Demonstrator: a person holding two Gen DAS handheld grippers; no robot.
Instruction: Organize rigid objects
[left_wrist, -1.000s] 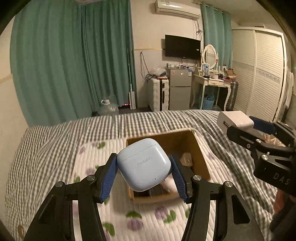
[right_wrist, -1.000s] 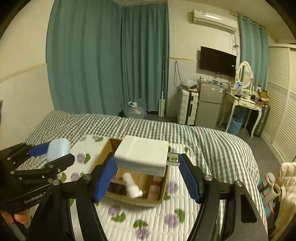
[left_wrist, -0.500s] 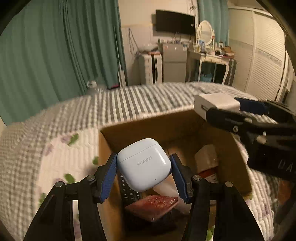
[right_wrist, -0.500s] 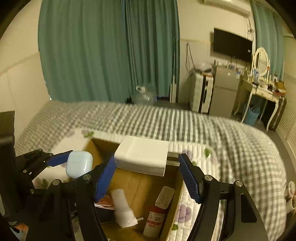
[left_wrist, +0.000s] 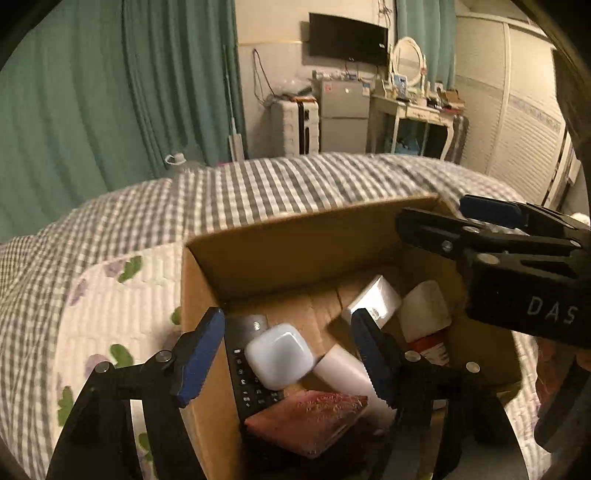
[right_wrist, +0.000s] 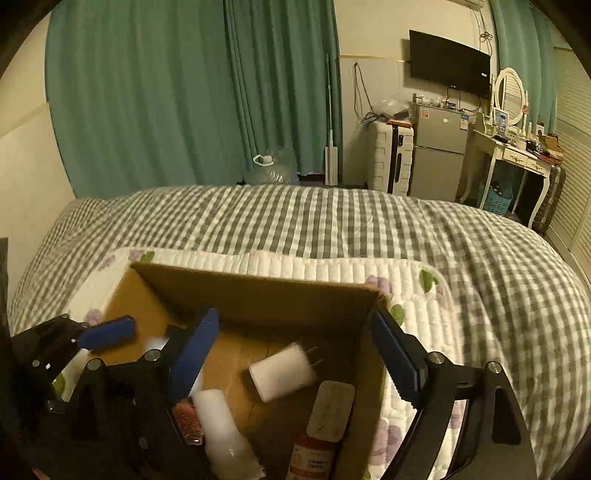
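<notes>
An open cardboard box (left_wrist: 295, 243) (right_wrist: 258, 291) sits on the bed. My left gripper (left_wrist: 288, 354) is open above its left part. The pale blue earbud case (left_wrist: 279, 354) is free between the fingers, above a black remote (left_wrist: 245, 369). My right gripper (right_wrist: 295, 362) is open over the box. The white charger plug (right_wrist: 282, 371) is free below it, blurred, over the box floor; it also shows in the left wrist view (left_wrist: 371, 301). The right gripper shows in the left wrist view (left_wrist: 480, 229). The left gripper shows in the right wrist view (right_wrist: 107, 332).
The box also holds a white bottle (right_wrist: 221, 432), a red-labelled bottle with a pale cap (right_wrist: 325, 421) and a reddish packet (left_wrist: 310, 417). A white floral quilted mat (right_wrist: 332, 266) lies under the box on the grey checked bedspread (right_wrist: 332, 218).
Both grippers dropped closer to the box and opened. The earbud case left the left gripper and the charger plug left the right gripper; both are now in the box.
</notes>
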